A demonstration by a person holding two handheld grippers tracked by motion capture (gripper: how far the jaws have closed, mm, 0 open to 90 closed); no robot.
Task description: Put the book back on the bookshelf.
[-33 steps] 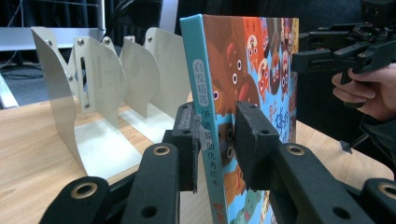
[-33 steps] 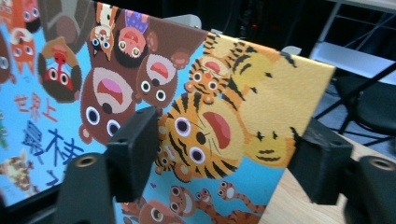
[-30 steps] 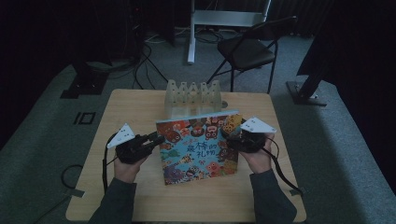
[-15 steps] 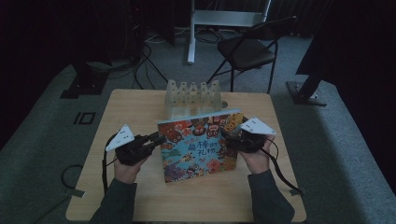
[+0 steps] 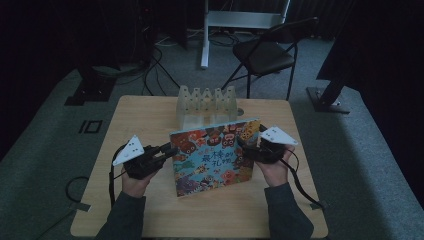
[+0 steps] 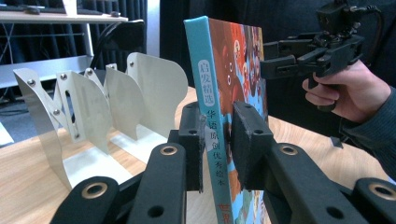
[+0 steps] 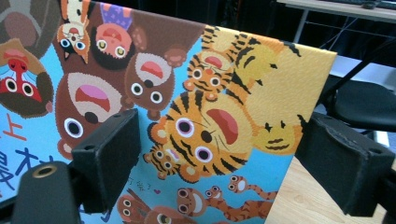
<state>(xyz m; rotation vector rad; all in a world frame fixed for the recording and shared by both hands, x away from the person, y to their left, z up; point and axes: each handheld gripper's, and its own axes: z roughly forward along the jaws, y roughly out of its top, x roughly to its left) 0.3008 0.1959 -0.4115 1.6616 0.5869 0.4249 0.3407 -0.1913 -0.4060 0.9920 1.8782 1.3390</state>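
book's (image 6: 219, 140) lower end cut off, rack (image 5: 206, 102) partly hidden behind it

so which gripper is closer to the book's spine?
Left. The left gripper is clamped on the spine of the book; the right gripper, open, sits at the opposite edge, by the cover.

On the picture book's spine (image 6: 208, 116), "启发精选" is printed in a white oval, and "华语原创优秀绘本" is read beneath it. The cover title is too blurred to be read.
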